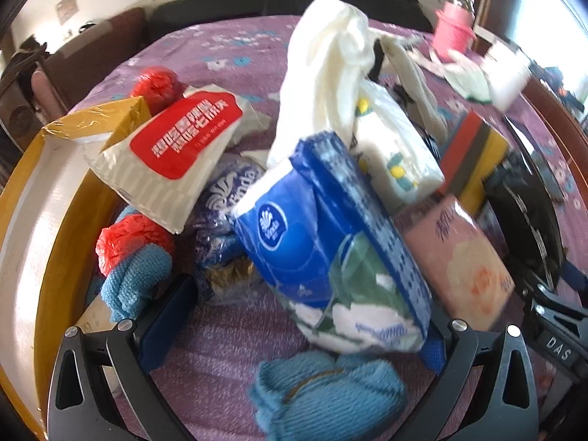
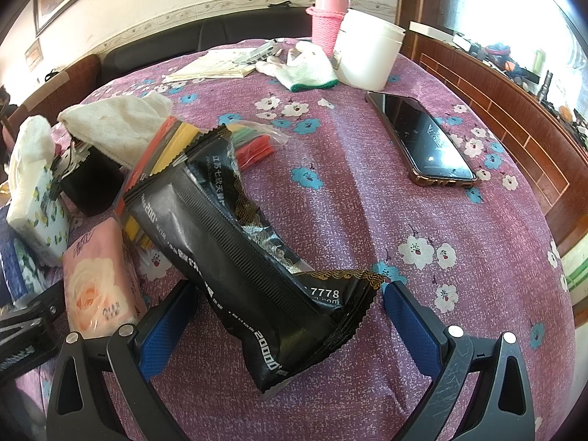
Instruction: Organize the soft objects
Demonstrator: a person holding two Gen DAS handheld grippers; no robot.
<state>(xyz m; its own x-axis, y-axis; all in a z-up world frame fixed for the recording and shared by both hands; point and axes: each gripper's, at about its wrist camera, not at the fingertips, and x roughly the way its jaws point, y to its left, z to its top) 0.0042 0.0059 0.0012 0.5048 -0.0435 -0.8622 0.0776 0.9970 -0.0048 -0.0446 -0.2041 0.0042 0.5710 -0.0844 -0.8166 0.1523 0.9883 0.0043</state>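
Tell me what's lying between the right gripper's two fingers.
A black foil packet lies between the open right gripper's fingers, on the purple tablecloth. The right wrist view shows it.

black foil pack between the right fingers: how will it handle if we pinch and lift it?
The black foil pack is creased and bent midway, so it will likely flop past the grip. Its glossy film probably slips on the pads. It looks flat and light for its size. The right hand-held gripper stands open around it.
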